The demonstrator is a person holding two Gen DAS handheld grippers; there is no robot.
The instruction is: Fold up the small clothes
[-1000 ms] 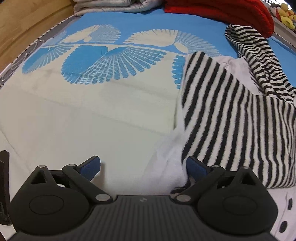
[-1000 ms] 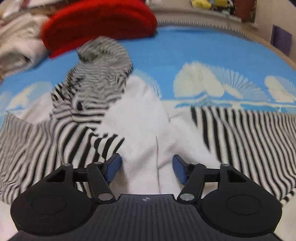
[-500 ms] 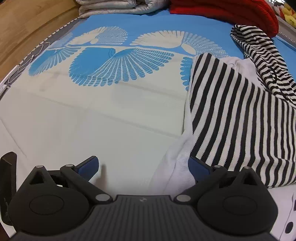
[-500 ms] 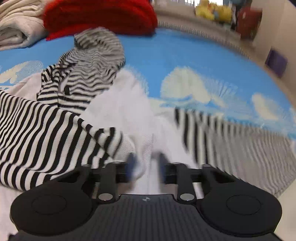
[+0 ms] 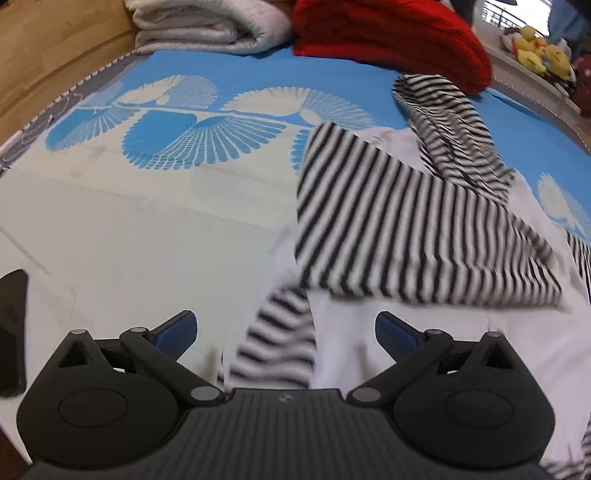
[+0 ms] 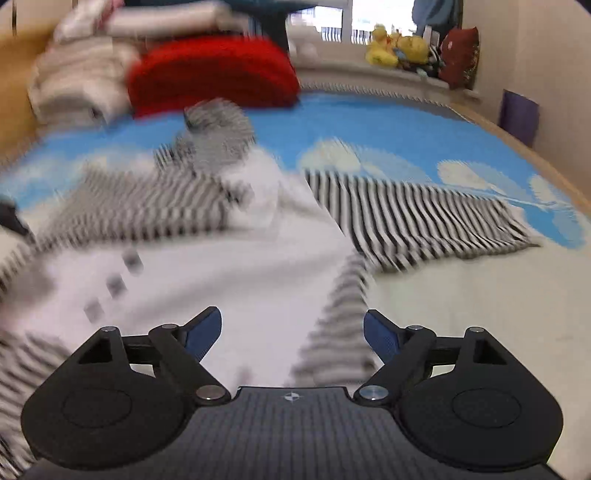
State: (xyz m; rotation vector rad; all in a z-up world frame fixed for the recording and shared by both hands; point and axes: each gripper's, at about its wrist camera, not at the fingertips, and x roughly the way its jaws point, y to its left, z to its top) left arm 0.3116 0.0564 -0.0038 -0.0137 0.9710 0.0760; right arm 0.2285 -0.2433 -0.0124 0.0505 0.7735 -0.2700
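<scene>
Bed (image 5: 110, 229) with a blue-and-cream fan-print cover (image 6: 461, 295) carries everything. At the far end sit a folded grey blanket (image 5: 207, 26) and a red cushion (image 5: 388, 40), both well clear of the work.

The garment (image 5: 417, 236), a small white top with black-and-white striped sleeves and a striped hood, lies mid-bed. Left striped sleeve (image 5: 424, 240) is already folded across the white body. Right striped sleeve (image 6: 424, 218) lies spread flat out to the side on the cover. Hood (image 6: 214, 136) is bunched at the top, toward the cushion.

Left hand-held gripper (image 5: 286, 334): released, jaws wide apart, nothing between the pads, hovering over the hem area with a striped strip just below it. Right hand-held gripper (image 6: 291, 330): its jaws have just been opening and stand wide, nothing pinched, over the white body near the striped side edge. Right view is heavily motion-blurred, so fine detail there is unreliable.

My read: one sleeve fold done, the other sleeve is next. To do it well:
- pinch the right sleeve at the cuff, single layer only, not the cover underneath
- carry it low and straight across so it lands parallel over the first sleeve
- park the left gripper on the folded sleeve to stop it dragging
- flatten the hood before the final hem-to-collar fold, or the stack ends up lumpy
</scene>
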